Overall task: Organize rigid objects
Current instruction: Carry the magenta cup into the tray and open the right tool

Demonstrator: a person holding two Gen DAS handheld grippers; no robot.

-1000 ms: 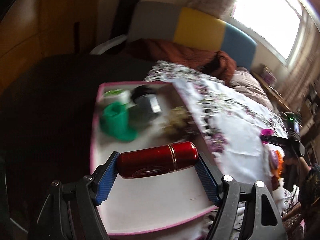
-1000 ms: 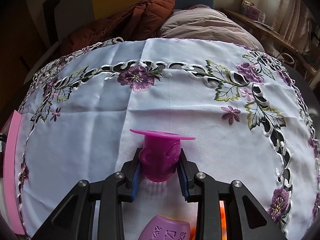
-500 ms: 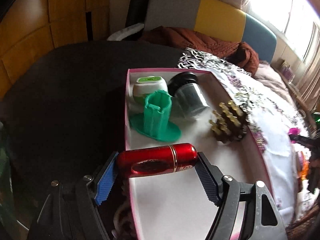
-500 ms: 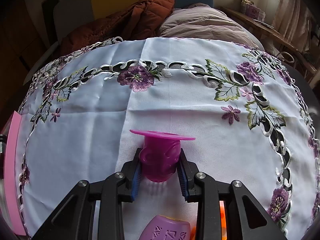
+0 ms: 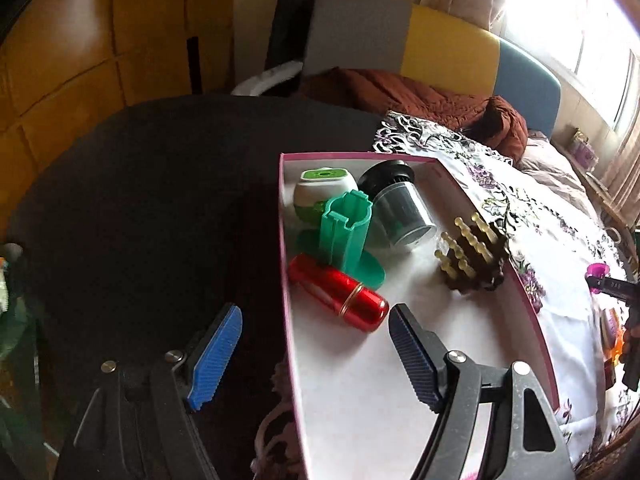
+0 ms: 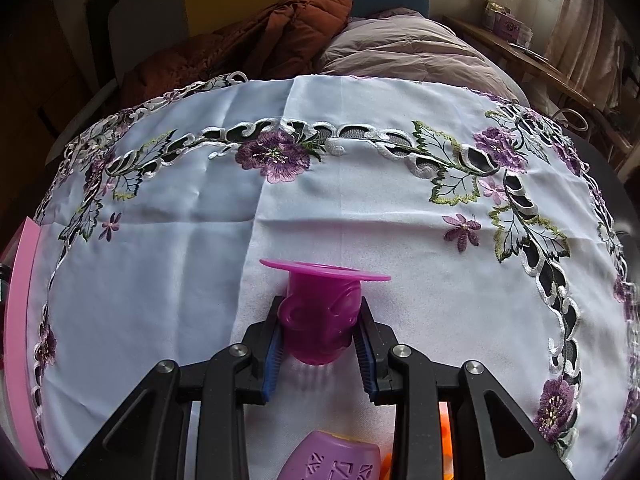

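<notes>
With my left gripper gaping wide and empty, its left finger hanging outside the pink box wall and the right one inside, the red tube lies loose on the box floor against the green holder, so a careless pull-back could catch the wall or set the tube rolling. Over on the embroidered tablecloth my right gripper is clamped on the purple holder, whose wide flange looks top-heavy and might twist in the pads when carried. Both grippers angle steeply down toward the table.
</notes>
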